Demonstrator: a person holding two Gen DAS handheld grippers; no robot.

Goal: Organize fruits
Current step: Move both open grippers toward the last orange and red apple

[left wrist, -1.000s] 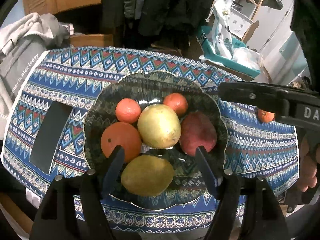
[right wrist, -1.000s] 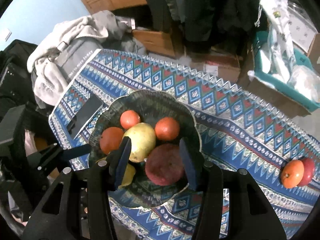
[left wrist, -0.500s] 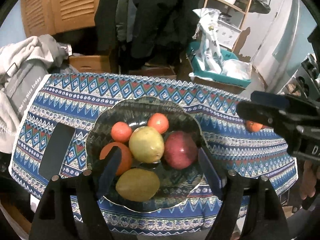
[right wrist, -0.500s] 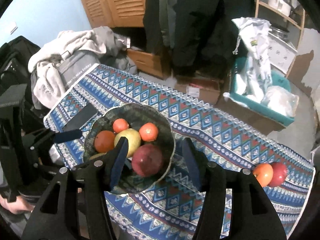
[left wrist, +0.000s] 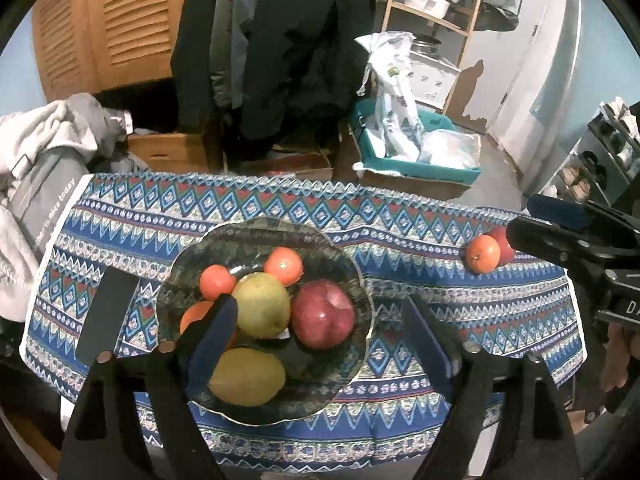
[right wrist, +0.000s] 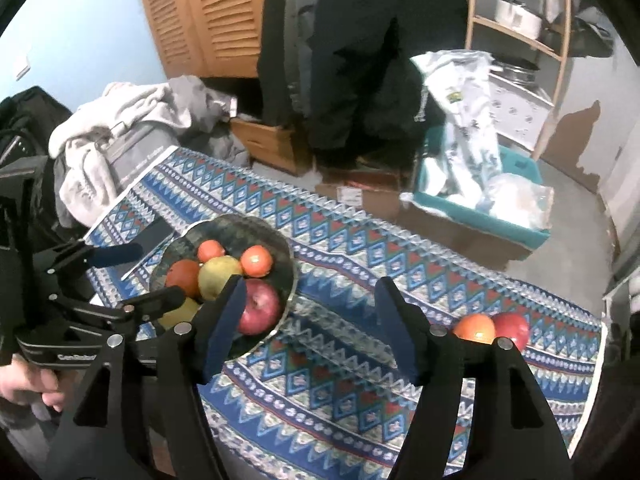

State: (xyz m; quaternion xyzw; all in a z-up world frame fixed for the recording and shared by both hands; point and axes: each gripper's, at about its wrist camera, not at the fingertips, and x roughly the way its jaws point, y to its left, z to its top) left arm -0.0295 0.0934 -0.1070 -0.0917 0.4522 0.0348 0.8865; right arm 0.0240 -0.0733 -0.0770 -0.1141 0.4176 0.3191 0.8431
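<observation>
both grippers hang above the counter (left wrist: 400, 240) with nothing between their fingers. the left gripper (left wrist: 320, 332) is wide and its jaws are opening over the plate (left wrist: 344, 256). the right gripper (right wrist: 310, 320) is mid-wide, jaws opening, over bare cloth between the plate (right wrist: 288, 248) and two loose fruits. the plate holds six fruits, the red apple (left wrist: 323, 316) among them. an orange (left wrist: 483, 254) and an apple (right wrist: 512, 328) sit touching near the right end. a phone (left wrist: 106, 316) lies left of the plate.
</observation>
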